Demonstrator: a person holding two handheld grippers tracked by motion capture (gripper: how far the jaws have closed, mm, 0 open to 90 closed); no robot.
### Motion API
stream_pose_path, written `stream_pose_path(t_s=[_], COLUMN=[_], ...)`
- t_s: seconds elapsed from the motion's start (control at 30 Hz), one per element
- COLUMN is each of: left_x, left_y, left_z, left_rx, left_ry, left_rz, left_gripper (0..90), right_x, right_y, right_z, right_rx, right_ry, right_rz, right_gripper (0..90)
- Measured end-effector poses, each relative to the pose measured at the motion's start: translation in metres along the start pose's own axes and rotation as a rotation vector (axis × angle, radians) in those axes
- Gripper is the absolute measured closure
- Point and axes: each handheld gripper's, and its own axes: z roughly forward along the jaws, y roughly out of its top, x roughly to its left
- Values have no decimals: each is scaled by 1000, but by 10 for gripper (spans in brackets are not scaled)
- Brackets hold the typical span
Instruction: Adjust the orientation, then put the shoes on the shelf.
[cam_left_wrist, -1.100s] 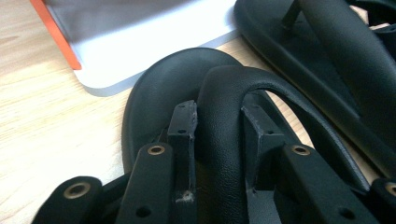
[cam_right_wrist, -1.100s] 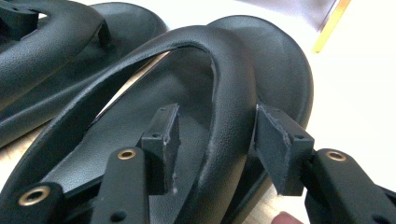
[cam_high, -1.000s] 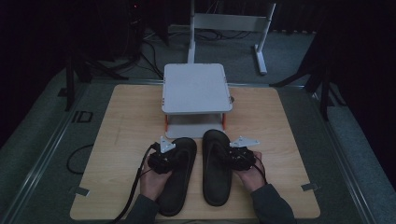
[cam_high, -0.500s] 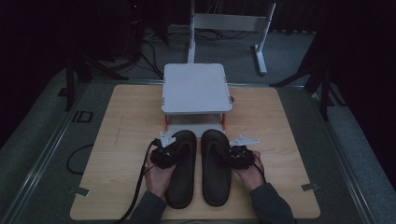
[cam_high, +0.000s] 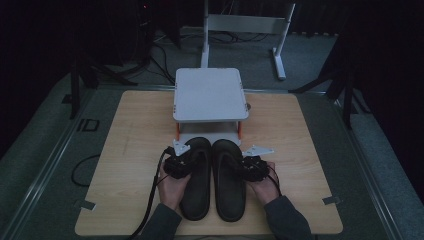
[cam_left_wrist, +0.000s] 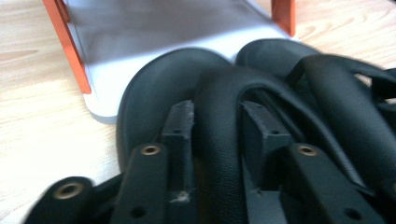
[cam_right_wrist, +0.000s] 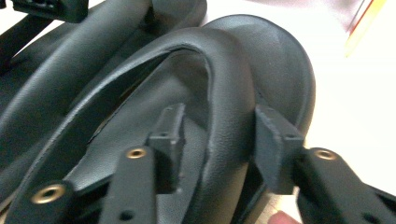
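1. Between my left gripper's (cam_left_wrist: 217, 135) jaws sits the strap of the left slipper (cam_high: 196, 176); those jaws have just been opening, and thin gaps now show on both sides of the strap, so I judge the pinch is off.
2. Ahead of that gripper, the slipper's toe touches the low shelf of the white rack (cam_high: 210, 95), closer than a second ago, when both slippers lay nearer my side of the wooden board (cam_high: 135, 130).
3. Around the right slipper's (cam_high: 227, 177) strap, my right gripper's (cam_right_wrist: 217, 140) jaws closed a bit and have just been opening again; they stand spread, a clear gap at the outer pad.
4. Beside each other, the two slippers now lie straight and touching, where the left one was angled before.
5. To me this means the pair is lined up at the rack; next I would re-grip or push them under.
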Motion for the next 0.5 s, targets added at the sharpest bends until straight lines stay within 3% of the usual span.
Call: stream_pose_path(t_s=[0.17, 0.37, 0.5], left_x=[-4, -8, -11], left_y=[1, -1, -4], left_z=[-15, -33, -40], left_rx=[-24, -43, -48], left_ry=[6, -23, -40], left_rz=[20, 37, 48], left_gripper=[525, 511, 500], right_x=[1, -3, -8], right_y=[0, -4, -11], right_z=[-11, -37, -46], right_rx=[-24, -69, -70], right_ry=[-2, -20, -42], right_rz=[-18, -21, -23], right_gripper=[447, 439, 440])
